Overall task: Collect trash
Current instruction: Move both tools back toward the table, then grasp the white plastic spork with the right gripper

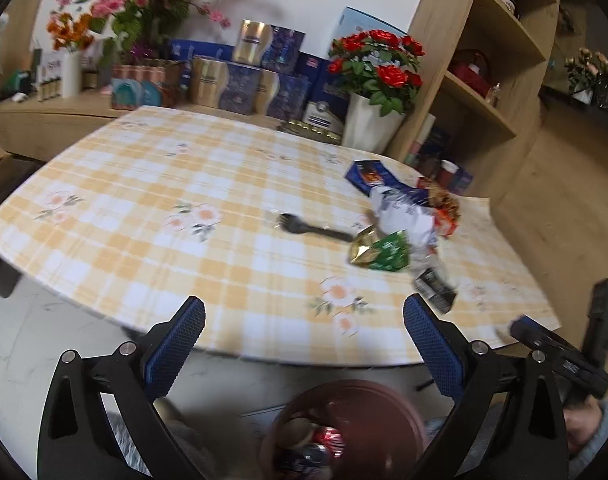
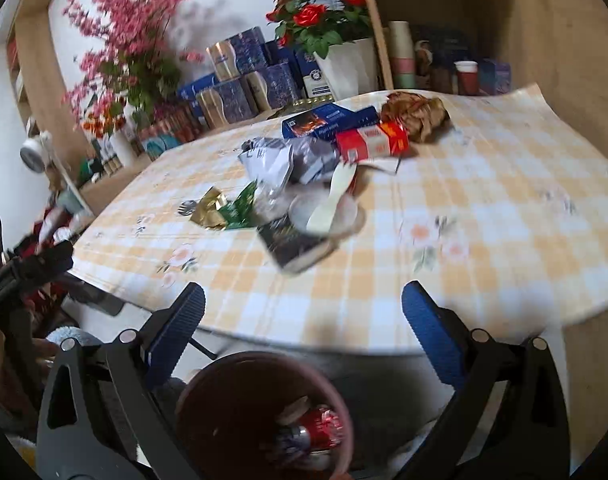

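Below the desk's near edge, both my left tongs (image 1: 304, 328) and right tongs (image 2: 303, 326) hang with their blue pads wide apart and nothing between them. Under each pair stands a dark red bin (image 2: 264, 412) on the floor, just off the desk's near edge, with a crushed red can (image 2: 318, 430) and other scraps lying inside it. Up on the desk (image 1: 152, 184), covered in a yellow checked cloth with flowers, the trash lies heaped toward the far right corner as my left camera sees it: a gold wrapper (image 1: 364, 246) touching a green wrapper (image 1: 390, 254), a crumpled white-and-grey bag (image 2: 288, 158), a dark packet (image 2: 294, 246) nearest the near edge, a blue box (image 2: 328, 120), a red carton (image 2: 372, 142) and a wad of brown paper (image 2: 416, 114). A black fork (image 1: 314, 230) lies just left of the heap; a pale plastic spoon (image 2: 330, 196) rests across a clear lid (image 2: 344, 216). Beyond the far edge stand potted red roses (image 1: 378, 64).
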Tool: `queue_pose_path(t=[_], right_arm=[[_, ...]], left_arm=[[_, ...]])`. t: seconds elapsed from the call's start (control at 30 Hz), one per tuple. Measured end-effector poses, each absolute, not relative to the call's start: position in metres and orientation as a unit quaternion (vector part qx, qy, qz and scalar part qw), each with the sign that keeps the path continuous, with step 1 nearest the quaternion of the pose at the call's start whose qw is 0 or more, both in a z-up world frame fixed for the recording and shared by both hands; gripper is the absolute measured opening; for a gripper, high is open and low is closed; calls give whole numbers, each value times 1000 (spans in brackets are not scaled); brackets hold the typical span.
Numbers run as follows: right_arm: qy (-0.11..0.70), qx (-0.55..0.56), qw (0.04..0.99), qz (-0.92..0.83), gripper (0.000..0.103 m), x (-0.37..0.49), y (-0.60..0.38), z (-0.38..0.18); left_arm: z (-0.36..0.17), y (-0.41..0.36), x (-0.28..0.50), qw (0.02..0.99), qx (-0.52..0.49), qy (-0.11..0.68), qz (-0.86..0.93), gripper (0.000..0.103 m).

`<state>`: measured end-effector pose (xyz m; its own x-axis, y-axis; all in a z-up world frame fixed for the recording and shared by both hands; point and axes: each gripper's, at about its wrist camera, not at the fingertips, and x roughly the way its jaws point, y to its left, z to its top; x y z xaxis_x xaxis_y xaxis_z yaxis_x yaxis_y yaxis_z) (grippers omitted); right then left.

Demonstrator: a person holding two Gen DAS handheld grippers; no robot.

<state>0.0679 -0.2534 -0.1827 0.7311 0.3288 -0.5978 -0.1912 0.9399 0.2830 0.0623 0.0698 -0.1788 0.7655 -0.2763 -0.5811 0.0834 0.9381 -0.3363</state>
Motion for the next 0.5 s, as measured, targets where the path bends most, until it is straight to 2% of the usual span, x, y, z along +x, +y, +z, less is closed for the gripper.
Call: queue_pose_path(t=[0.4, 0.47, 0.5], right_arm=[[402, 139, 894, 140, 96, 182, -293, -193], [413, 132, 889, 145, 82, 194, -287, -197], [419, 130, 887, 146, 79, 200, -283, -199]], left_arm=[[-175, 39, 135, 914, -82, 384, -101, 97], [-177, 37, 142, 912, -81, 388, -107, 97], [-178, 35, 146, 911, -80, 390, -108, 97]])
